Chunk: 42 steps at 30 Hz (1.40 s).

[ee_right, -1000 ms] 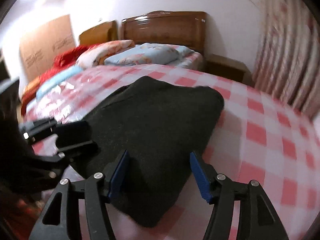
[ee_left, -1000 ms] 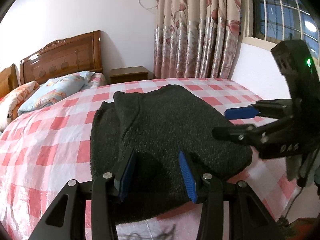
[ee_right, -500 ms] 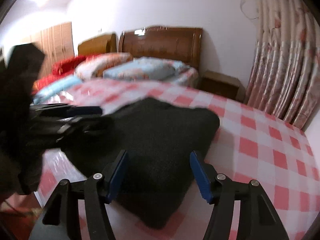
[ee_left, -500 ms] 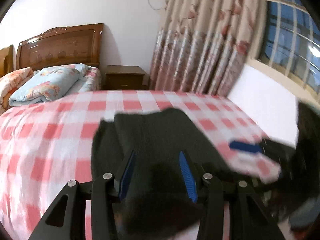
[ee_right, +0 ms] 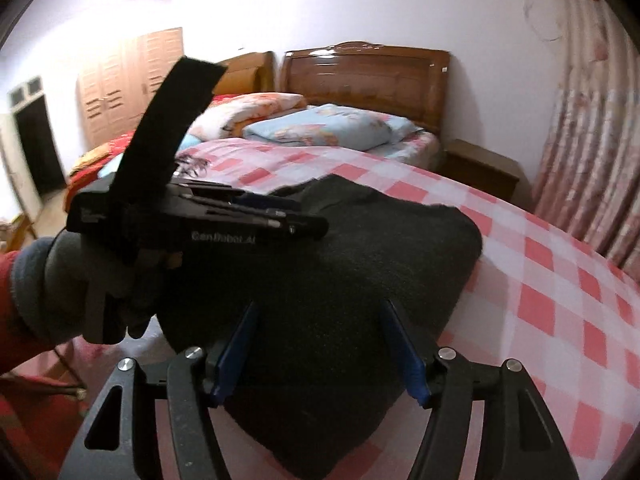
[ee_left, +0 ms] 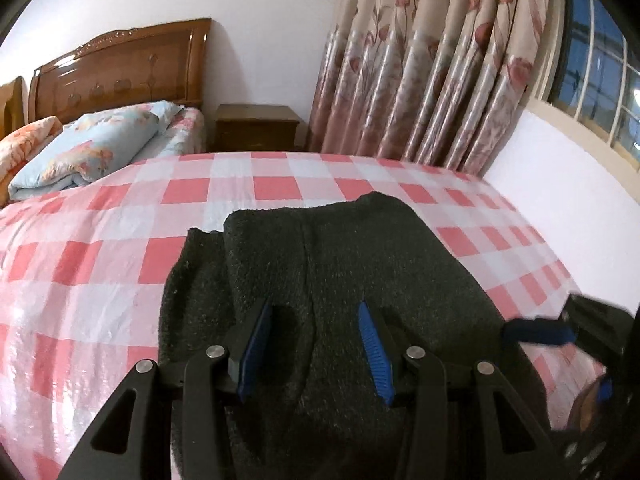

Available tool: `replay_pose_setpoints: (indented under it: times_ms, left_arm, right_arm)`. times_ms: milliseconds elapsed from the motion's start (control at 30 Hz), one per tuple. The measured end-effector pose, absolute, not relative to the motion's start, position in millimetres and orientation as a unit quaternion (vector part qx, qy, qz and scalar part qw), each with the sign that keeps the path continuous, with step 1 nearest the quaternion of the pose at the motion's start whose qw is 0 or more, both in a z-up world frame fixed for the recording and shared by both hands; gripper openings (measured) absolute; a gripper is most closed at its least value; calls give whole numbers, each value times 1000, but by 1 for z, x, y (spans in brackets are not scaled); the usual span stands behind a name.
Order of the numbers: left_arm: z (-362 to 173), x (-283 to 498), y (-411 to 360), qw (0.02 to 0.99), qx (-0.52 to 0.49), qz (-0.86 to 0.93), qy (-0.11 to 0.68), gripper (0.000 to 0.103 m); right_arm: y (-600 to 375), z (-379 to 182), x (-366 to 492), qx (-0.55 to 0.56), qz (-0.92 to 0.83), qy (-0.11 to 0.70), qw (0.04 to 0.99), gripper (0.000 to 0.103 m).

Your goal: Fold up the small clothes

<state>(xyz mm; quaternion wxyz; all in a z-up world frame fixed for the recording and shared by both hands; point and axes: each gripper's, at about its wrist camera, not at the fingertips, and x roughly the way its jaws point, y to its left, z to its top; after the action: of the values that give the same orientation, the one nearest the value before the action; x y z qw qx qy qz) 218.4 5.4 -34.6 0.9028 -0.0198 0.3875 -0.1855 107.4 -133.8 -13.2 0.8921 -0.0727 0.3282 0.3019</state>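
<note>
Because the dark garment [ee_left: 360, 280] lies already folded on the bed [ee_left: 100, 280], the left hand-held gripper [ee_left: 316, 344] and right hand-held gripper [ee_right: 320, 348] hover half-open, holding nothing

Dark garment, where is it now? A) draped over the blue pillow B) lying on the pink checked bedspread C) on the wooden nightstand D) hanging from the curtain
B: the dark garment lies flat on the pink checked bedspread, well clear of the blue pillow and nightstand.
</note>
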Motion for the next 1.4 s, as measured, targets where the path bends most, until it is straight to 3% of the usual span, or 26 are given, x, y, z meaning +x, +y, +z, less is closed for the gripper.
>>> replay_pose_setpoints:
  times_ms: [233, 367, 567, 767, 867, 1033, 1200, 1300, 1333, 1400]
  left_arm:
    - [6, 281, -11, 907, -29, -183, 378, 46]
    - [-22, 296, -31, 888, 37, -127, 441, 46]
    - [-33, 255, -2, 902, 30, -136, 408, 45]
    - [-8, 281, -19, 904, 38, -140, 401, 45]
    - [-32, 306, -22, 878, 45, -112, 462, 44]
    - [-36, 288, 0, 892, 3, -124, 435, 44]
    - [-14, 256, 7, 916, -7, -110, 386, 44]
    - [-30, 257, -1, 901, 21, -107, 421, 45]
    - [-36, 257, -3, 902, 30, -102, 418, 49]
    - [-39, 257, 1, 903, 19, -99, 418, 52]
  right_arm:
    - [-168, 2, 201, -14, 259, 323, 910, 103]
    - [-161, -30, 234, 5, 260, 395, 881, 103]
    - [-167, -40, 227, 25, 282, 386, 878, 103]
    - [-165, -22, 259, 19, 275, 360, 891, 103]
    - [-159, -37, 276, 10, 276, 386, 880, 103]
    - [-166, -41, 261, 10, 255, 388, 886, 103]
    - [-164, -1, 216, 23, 263, 351, 898, 103]
    - [-137, -2, 190, -60, 275, 355, 891, 103]
    - [-127, -14, 188, -85, 270, 376, 882, 103]
    - [-125, -23, 183, -84, 255, 378, 886, 103]
